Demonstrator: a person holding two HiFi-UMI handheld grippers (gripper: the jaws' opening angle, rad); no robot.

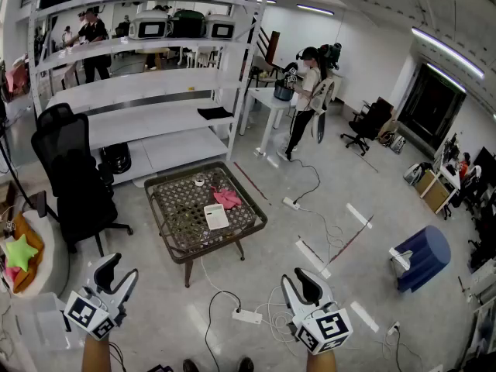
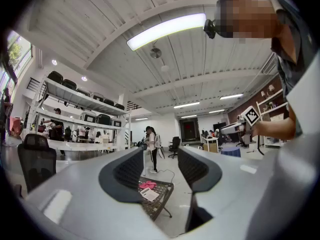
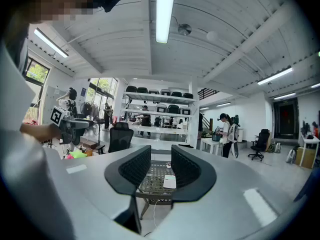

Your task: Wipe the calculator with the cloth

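At frame centre, the soft cloth (image 1: 227, 198) is judged best pinched at a fold; left gripper (image 1: 119, 269) and right gripper (image 1: 298, 279) are held parted, empty.

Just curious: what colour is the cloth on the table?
Pink; the cloth shows best in the head view.

Grey tongs (image 1: 301, 284) bear black ribbed pads (image 3: 134, 167) and black-and-white marker cubes (image 1: 329, 328).

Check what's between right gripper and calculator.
Head view: only bare floor and the near rim of the table lie between the right gripper and the calculator; the power strip sits off that line.
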